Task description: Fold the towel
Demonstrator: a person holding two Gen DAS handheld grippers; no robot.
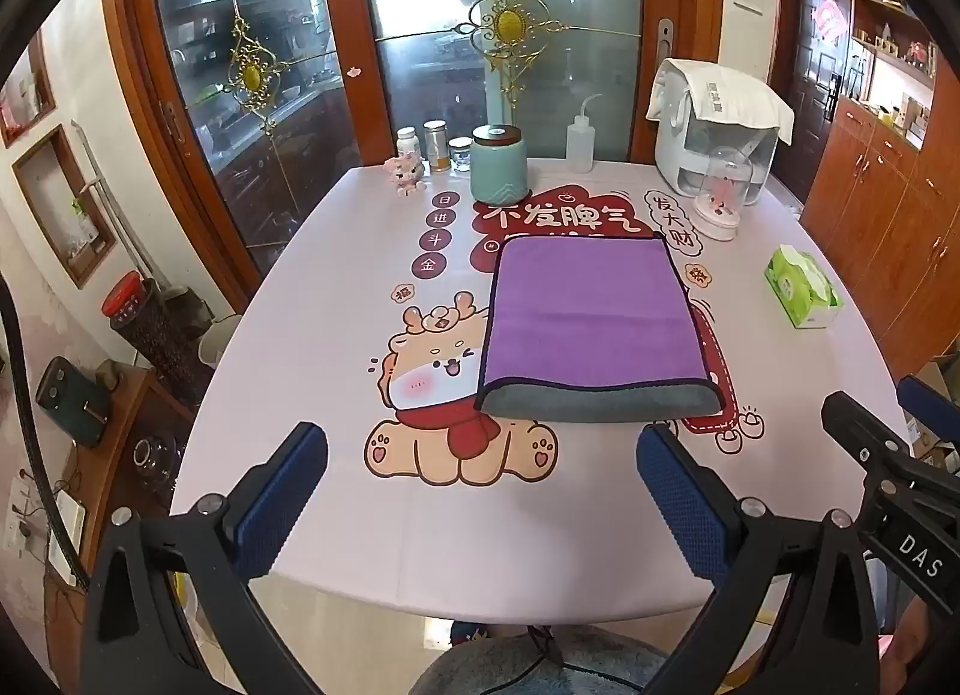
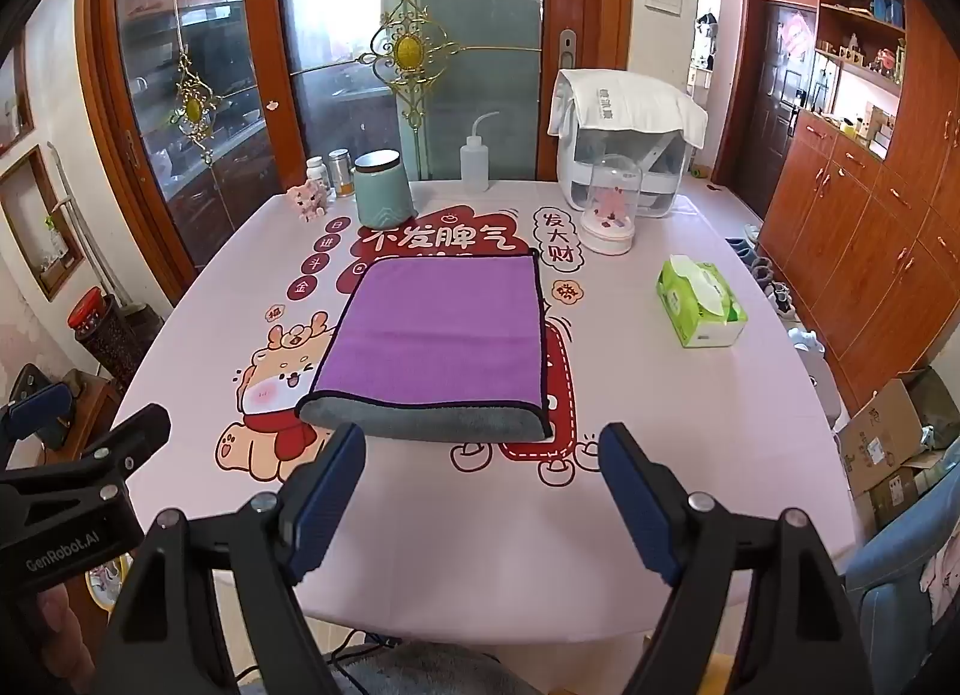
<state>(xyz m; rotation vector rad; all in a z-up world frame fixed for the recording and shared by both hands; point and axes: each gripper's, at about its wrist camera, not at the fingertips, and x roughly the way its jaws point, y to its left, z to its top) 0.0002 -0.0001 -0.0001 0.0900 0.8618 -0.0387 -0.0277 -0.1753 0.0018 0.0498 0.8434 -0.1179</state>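
A purple towel (image 1: 591, 314) with a grey underside lies folded flat in the middle of the table, its folded grey edge facing me; it also shows in the right wrist view (image 2: 435, 332). My left gripper (image 1: 480, 455) is open and empty, held above the table's near edge, short of the towel. My right gripper (image 2: 483, 458) is open and empty, just short of the towel's near fold. The right gripper shows at the left wrist view's right edge (image 1: 864, 443), and the left gripper at the right wrist view's left edge (image 2: 90, 443).
The table (image 1: 336, 299) has a pink cartoon cloth. At its far end stand a teal jar (image 1: 499, 162), small bottles (image 1: 435, 146), a squeeze bottle (image 1: 581, 140), a white appliance (image 1: 714, 143) and a glass dome (image 1: 723, 197). A green tissue box (image 1: 804, 287) lies right.
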